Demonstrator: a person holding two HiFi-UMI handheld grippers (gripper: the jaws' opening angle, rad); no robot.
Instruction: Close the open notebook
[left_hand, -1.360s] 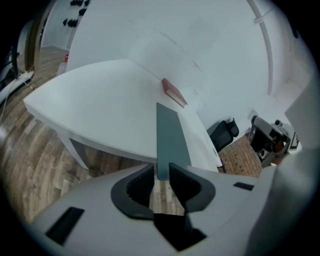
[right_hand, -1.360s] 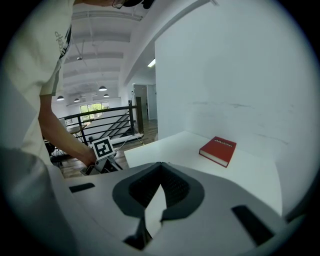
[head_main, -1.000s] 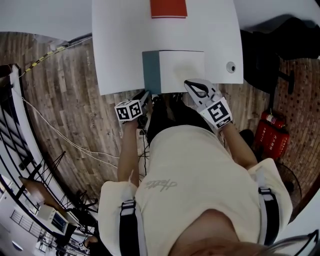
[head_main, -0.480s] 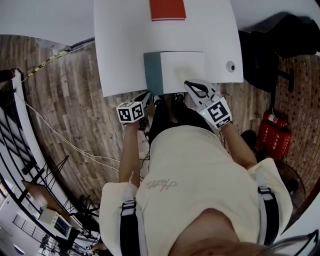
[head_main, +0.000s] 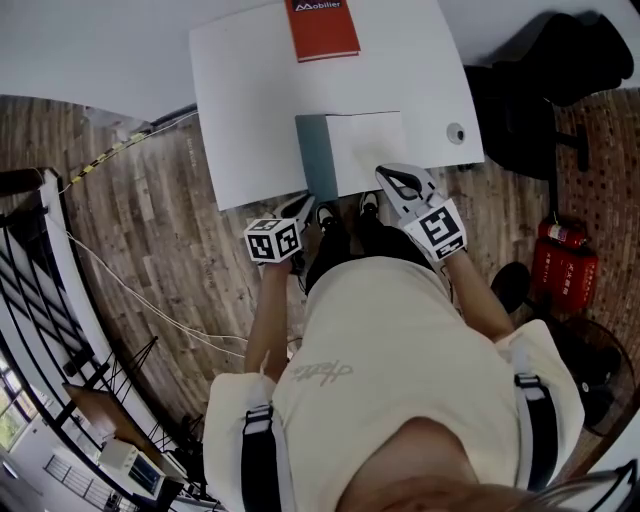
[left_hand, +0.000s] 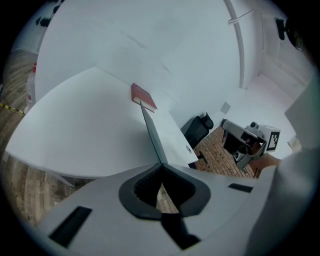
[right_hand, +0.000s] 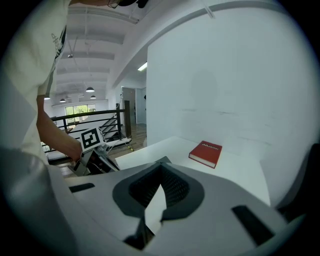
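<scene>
Since a second ago my head camera has tipped up. The table sits lower in frame, and the red book at its 12 o'clock end now shows whole, lettering included. Both grippers have kept their stations against the notebook, which lies open near the table's 6 o'clock edge, white page up.

The teal cover on the 9 o'clock side looks narrower than the page. In the left gripper view it reads as a thin blade running straight into the jaw tips, so I judge it's standing partway up rather than lying flat. The left gripper is at the notebook's 7 o'clock corner. Its tips are drawn together where that cover edge meets them, so I take it to be pinching the notebook there.

The right gripper is over the page's 5 o'clock corner with its tips also together. Only white shows through the hollow behind them, and I can't tell whether that's page or table.

I expect the notebook to handle as a light thing. The cover should be a stiff board that swings on its spine, and the pages limp. The tabletop looks smooth, so a sideways push would probably slide the whole book instead of folding it.

The free edge of the cover near its corner is the right place to hold, well away from the spine. From there I'd carry it over in an arc toward 3 o'clock. The right gripper steadies the page side and has to clear out before the cover lands on it.
</scene>
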